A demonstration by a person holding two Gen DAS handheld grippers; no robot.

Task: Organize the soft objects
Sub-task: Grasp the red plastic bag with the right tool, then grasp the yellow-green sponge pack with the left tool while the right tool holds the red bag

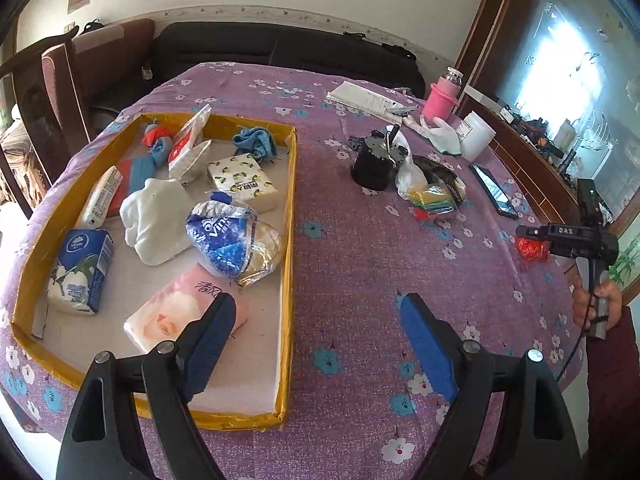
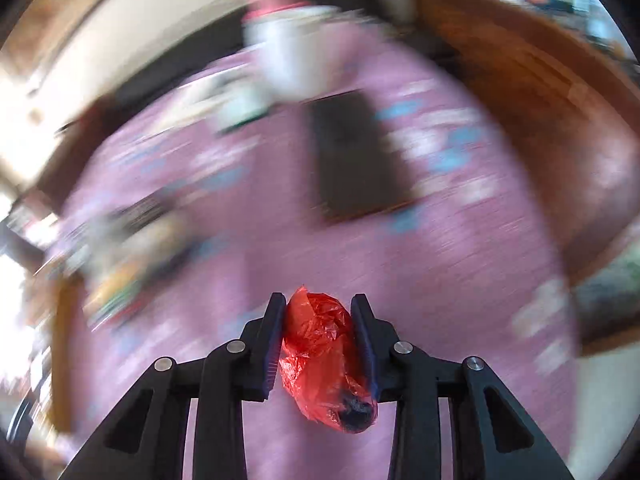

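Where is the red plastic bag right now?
The red plastic bag is pinched in the right tool, above the purple tablecloth. In the left wrist view it sits far right, right of the phone.

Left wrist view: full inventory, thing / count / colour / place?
cardboard tray: 1, yellow rim, left on table
tissue packs: 4; pink nearest, blue-white left, green-print middle, white far left
Vinda bag: 1, blue, tray centre
white cloth: 1, in tray
blue cloth: 1, far tray corner
black cup: 1, table centre
phone: 1, dark, right
pink bottle: 1, far right
white jar: 1, beside bottle
red plastic bag: 1, held above table
left gripper: open, over tray edge
right gripper: shut on the bag
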